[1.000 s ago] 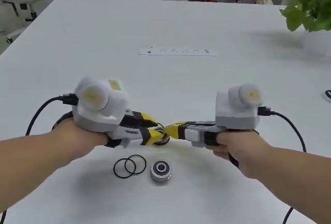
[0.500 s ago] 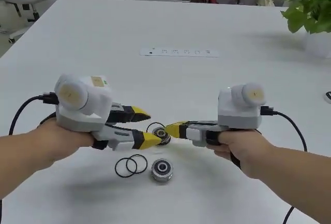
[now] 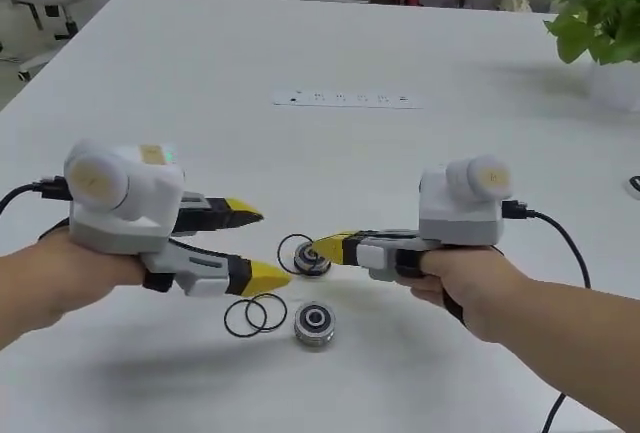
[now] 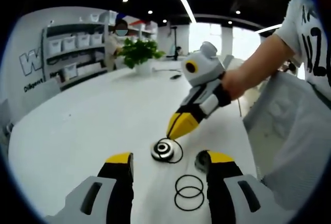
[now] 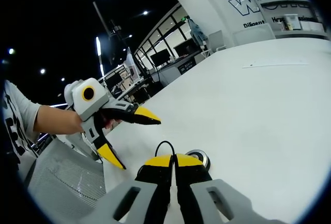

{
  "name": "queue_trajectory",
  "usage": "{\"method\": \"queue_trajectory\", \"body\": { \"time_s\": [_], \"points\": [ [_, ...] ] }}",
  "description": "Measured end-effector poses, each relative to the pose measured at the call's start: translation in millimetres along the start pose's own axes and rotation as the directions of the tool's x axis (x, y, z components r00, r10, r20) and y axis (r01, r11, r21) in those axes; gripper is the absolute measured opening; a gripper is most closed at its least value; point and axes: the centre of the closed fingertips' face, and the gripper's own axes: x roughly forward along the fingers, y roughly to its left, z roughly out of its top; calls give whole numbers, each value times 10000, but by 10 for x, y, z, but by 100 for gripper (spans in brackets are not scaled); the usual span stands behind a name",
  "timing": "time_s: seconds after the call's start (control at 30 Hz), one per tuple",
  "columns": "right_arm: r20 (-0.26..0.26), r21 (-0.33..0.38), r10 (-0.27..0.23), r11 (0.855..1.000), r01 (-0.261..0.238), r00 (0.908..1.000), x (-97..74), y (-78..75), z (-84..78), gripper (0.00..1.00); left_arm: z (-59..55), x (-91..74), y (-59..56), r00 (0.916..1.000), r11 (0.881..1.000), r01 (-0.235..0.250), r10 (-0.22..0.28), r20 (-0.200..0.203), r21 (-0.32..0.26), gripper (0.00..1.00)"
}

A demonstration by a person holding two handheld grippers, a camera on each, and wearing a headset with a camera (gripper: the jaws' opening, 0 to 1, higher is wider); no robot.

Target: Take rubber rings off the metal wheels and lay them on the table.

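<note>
1. Now the left claw (image 3: 272,246) hovers just above the white tabletop (image 3: 200,63), its yellow-tipped jaws spread wide with nothing between them.
2. The right claw (image 3: 322,249) has its jaws pressed together to a hairline gap, and its tips sit at the first metal wheel (image 3: 308,262).
3. The loosened rubber ring (image 3: 280,253) hangs half off that wheel and bulges out on the side toward the left claw.
4. In the right gripper view a black loop of this ring rises straight from between the closed tips, so it appears pinched there. The wheel lies just beside the tips on the tabletop.
5. In the left gripper view the same wheel lies ahead, in line with the gap between the open jaws. The right claw's yellow tip touches its upper edge.
6. The second metal wheel (image 3: 314,321) lies flat on the tabletop nearer the person, apart from both claws.
7. Two freed rubber rings (image 3: 255,315) lie overlapping on the tabletop, just beside the second wheel on its left.
8. Farther back, a white power strip (image 3: 345,99) lies flat mid-tabletop, and a leafy potted plant (image 3: 600,8) stands at the far right corner.
</note>
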Motion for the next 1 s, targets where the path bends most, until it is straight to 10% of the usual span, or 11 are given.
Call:
{"method": "queue_trajectory", "body": {
  "time_s": [1.0],
  "points": [
    [-1365,-699,215,9971,-312,9904,213,144,-325,0,-144,-87,-42,9994,10000,-10,13,-348,87,66]
  ]
}}
